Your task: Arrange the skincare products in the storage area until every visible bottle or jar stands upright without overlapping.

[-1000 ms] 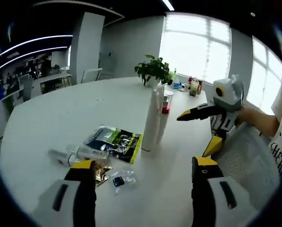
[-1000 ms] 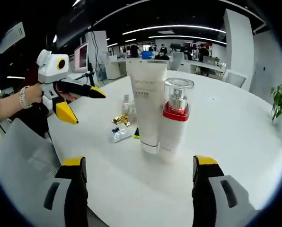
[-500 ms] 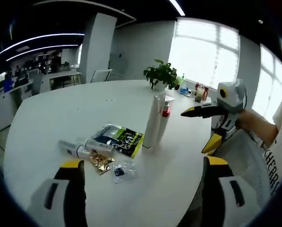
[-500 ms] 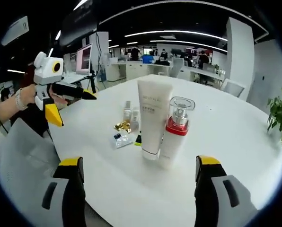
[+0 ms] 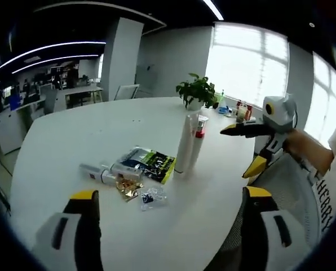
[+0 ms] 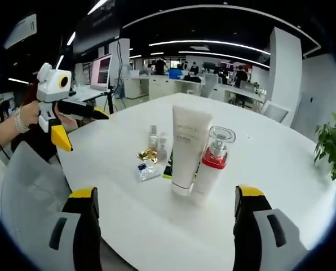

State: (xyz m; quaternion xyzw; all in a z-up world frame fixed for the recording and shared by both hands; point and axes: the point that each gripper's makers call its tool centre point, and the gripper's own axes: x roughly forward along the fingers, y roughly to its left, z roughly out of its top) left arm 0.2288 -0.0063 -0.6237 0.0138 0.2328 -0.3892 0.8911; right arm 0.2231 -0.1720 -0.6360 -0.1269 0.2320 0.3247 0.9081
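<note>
A tall white tube stands upright on the round white table, touching a pump bottle with a red collar and clear cap. Two small clear bottles lie flat beside a dark green and black sachet, a gold foil packet and a clear sachet. My left gripper is open, held back from the table edge; it also shows at the left of the right gripper view. My right gripper is open, empty; it enters the left gripper view from the right.
A potted plant and several small bottles stand at the table's far side by the window. A mesh chair back sits near the person's arm. Office desks and monitors fill the background.
Both cameras have pulled back from the table, so the tube, pump bottle and lying items look smaller and farther. The products themselves have not moved.
</note>
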